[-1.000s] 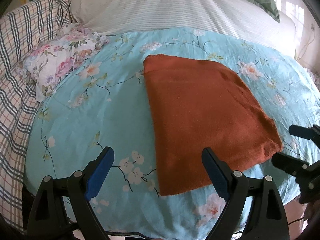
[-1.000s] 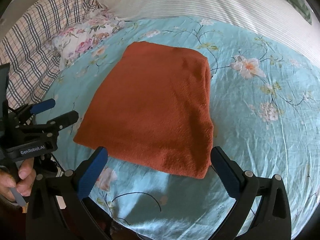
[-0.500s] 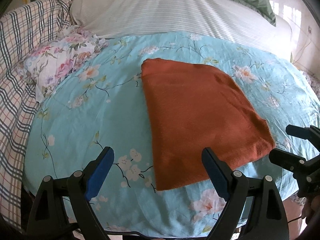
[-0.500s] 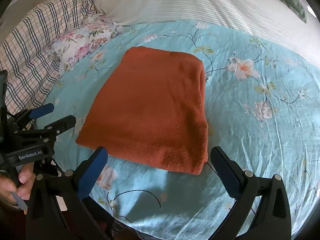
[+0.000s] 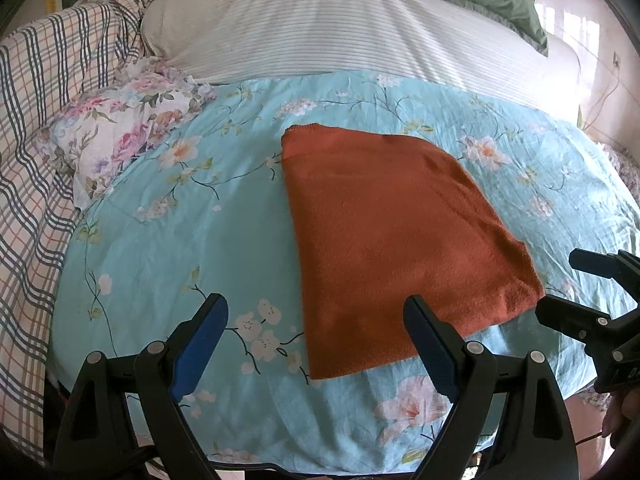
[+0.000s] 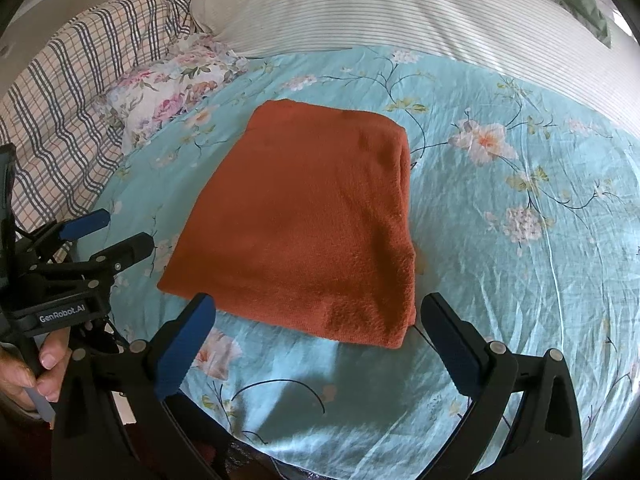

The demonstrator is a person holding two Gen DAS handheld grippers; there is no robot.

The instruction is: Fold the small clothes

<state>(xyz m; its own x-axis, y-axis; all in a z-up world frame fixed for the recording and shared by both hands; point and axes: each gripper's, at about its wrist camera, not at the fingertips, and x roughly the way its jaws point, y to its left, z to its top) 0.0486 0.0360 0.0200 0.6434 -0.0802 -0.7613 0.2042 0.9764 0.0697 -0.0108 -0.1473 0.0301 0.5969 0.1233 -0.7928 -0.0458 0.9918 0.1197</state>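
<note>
Turquoise floral bedsheet [image 5: 168, 248] is spread over the bed, bordered by a white striped pillow [image 5: 340, 28] and a plaid blanket [image 5: 36, 128]. On it, a folded rust-orange knitted garment [image 6: 304, 220] is laid flat, its long axis running away from the cameras. Both the left gripper [image 5: 316, 332] and the right gripper [image 6: 318, 332] are held spread wide above the near edge, nothing being gripped or touched.

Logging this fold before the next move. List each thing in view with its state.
Orange cloth: folded into a flat rectangle, lying on the sheet, not held.
Left gripper: open, empty.
Right gripper: open, empty.
Floral sheet: spread out, lightly wrinkled.
Floral pillow: crumpled at the sheet's edge.
</note>
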